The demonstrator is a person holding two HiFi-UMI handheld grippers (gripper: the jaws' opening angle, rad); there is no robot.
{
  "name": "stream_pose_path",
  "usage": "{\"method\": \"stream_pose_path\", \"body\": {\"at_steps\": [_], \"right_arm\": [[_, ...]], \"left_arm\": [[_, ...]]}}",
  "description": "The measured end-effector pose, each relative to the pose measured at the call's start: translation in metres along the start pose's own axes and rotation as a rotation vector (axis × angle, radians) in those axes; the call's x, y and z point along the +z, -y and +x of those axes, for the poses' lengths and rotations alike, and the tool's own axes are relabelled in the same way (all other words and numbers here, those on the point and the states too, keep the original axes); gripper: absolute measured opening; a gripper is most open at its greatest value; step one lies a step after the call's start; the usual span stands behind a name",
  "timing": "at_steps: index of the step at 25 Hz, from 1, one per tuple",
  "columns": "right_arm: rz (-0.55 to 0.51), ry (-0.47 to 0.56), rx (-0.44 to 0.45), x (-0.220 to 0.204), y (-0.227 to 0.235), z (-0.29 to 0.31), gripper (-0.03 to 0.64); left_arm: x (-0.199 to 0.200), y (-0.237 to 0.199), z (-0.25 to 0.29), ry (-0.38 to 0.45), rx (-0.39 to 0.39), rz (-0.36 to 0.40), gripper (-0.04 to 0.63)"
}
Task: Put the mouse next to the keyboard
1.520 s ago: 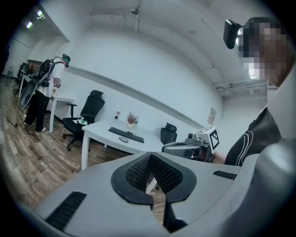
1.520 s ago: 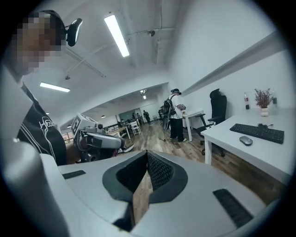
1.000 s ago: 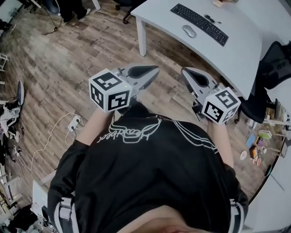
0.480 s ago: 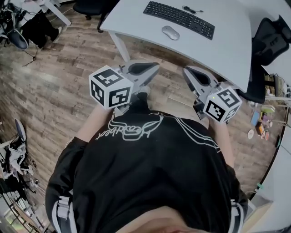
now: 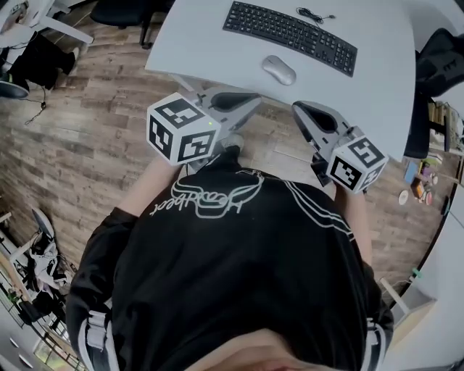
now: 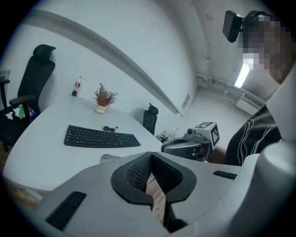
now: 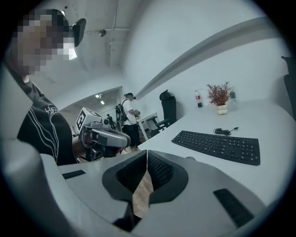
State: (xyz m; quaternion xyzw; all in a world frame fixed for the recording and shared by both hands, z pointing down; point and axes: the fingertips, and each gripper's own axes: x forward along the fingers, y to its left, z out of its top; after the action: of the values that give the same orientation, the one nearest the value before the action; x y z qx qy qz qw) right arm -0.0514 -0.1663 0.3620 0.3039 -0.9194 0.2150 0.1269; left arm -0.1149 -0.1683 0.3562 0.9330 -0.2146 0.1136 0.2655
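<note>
- The left gripper (image 5: pixel 245 101) and right gripper (image 5: pixel 306 114) are two smooth grey plastic shells that taper to a point. Each carries one white cube with black square markers, the left cube (image 5: pixel 180 129) and the right cube (image 5: pixel 355 164).
- In the left gripper view the left gripper's (image 6: pixel 150 158) black ribbed pads meet at the tip, with nothing between them. Wood-grain floor shows through the V-shaped gap behind the pads.
- In the right gripper view the right gripper's (image 7: pixel 146 158) ribbed pads are likewise pressed together and hold nothing.
- One mouse (image 5: pixel 279 70), a rounded, glossy silver-grey oval, lies on the desk (image 5: pixel 210 51). It sits just on the person's side of the keyboard, near it but not touching.
- One keyboard (image 5: pixel 290 36) is a long, flat, black slab with rows of small keys. A thin dark cable (image 5: pixel 313 14) is coiled just beyond it.
- The desk is matt white with a curved edge. Both grippers hang over the floor just short of that edge.
- The floor (image 5: pixel 87 130) is made of brown wood-look planks.
- One small potted plant (image 6: pixel 103 98) with reddish twigs and one bottle (image 6: pixel 77 85) stand at the far side of the desk.
</note>
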Motion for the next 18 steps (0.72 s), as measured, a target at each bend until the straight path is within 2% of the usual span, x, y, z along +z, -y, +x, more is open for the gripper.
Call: {"method": "stream_pose_path", "body": {"at_steps": [11, 15, 17, 18], "right_arm": [[0.041, -0.097, -0.072, -0.001, 0.072, 0.059, 0.011], [0.019, -0.163, -0.083, -0.009, 0.097, 0.072, 0.011], [0.007, -0.194, -0.085, -0.014, 0.105, 0.08, 0.034], [0.003, -0.207, -0.087, -0.017, 0.109, 0.085, 0.075]], "left_arm": [[0.008, -0.087, 0.034, -0.088, -0.047, -0.042, 0.007], [0.005, -0.106, 0.042, -0.116, -0.056, -0.071, 0.007], [0.002, -0.113, 0.043, -0.127, -0.06, -0.081, 0.007], [0.001, -0.116, 0.043, -0.13, -0.061, -0.086, 0.008]]}}
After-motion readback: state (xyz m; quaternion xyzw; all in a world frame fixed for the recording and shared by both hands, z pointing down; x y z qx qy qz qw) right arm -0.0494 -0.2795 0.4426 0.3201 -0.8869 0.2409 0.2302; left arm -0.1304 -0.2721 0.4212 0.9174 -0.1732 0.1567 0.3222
